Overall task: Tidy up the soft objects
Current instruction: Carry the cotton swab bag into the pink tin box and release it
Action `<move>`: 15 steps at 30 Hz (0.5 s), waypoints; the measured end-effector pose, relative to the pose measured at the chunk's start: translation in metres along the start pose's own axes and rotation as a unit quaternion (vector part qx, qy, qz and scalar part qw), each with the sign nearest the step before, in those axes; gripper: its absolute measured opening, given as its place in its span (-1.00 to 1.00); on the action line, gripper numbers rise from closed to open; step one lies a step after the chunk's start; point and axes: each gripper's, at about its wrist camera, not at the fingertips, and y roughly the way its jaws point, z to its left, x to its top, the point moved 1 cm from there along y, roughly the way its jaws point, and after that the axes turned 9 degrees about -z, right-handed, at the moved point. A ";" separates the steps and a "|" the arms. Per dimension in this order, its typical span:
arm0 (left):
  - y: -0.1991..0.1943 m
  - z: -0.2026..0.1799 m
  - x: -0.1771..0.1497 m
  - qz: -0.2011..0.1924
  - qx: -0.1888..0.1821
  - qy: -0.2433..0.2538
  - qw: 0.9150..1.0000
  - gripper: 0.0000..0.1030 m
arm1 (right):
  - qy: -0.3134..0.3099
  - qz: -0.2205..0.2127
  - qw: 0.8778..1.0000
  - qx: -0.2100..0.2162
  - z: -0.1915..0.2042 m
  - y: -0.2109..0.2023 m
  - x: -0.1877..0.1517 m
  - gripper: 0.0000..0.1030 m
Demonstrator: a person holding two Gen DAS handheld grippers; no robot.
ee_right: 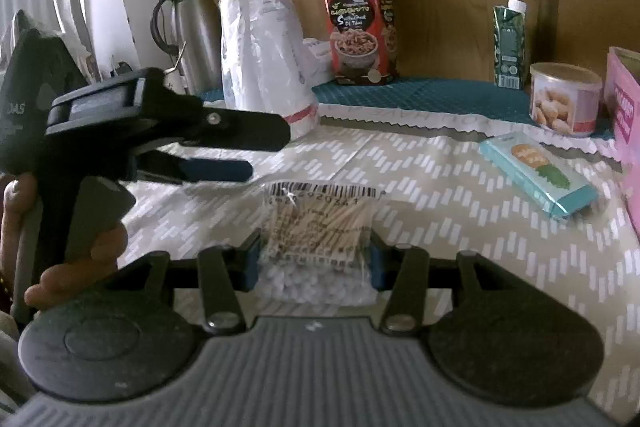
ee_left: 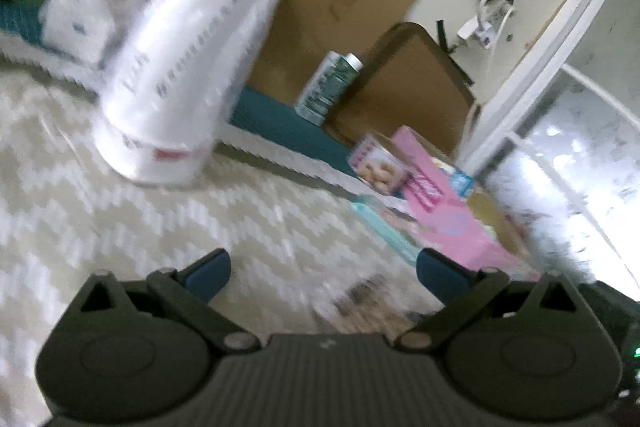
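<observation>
My right gripper point(ee_right: 314, 265) is shut on a clear bag of cotton swabs point(ee_right: 318, 235), holding it just above the patterned tablecloth point(ee_right: 440, 187). My left gripper point(ee_left: 322, 269) is open and empty over the cloth; it also shows in the right wrist view point(ee_right: 240, 153), at the left and held by a hand. A tall white pack of cotton pads in clear plastic point(ee_left: 196, 59) stands upright ahead of the left gripper; it shows in the right wrist view too point(ee_right: 264, 55). A smaller white wrapped pack point(ee_left: 86, 17) lies behind it.
A red tin point(ee_right: 360, 23), a green carton point(ee_right: 508, 43), a round snack can point(ee_right: 564, 99), a teal flat box point(ee_right: 540, 173) and a pink box point(ee_right: 626, 107) stand along the back and right. A steel thermos point(ee_right: 192, 31) stands at the back left.
</observation>
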 end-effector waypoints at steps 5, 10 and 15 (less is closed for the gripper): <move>0.008 -0.008 -0.008 0.016 -0.016 -0.021 1.000 0.99 | -0.002 -0.001 1.000 0.000 0.001 -0.001 0.000 0.02; 0.019 -0.028 -0.018 0.030 -0.015 0.000 0.999 0.98 | -0.009 -0.002 1.000 -0.001 0.001 -0.001 0.000 0.02; 0.023 -0.040 -0.023 0.026 0.011 0.024 0.999 0.72 | -0.023 -0.010 1.000 0.001 0.005 -0.005 -0.002 0.01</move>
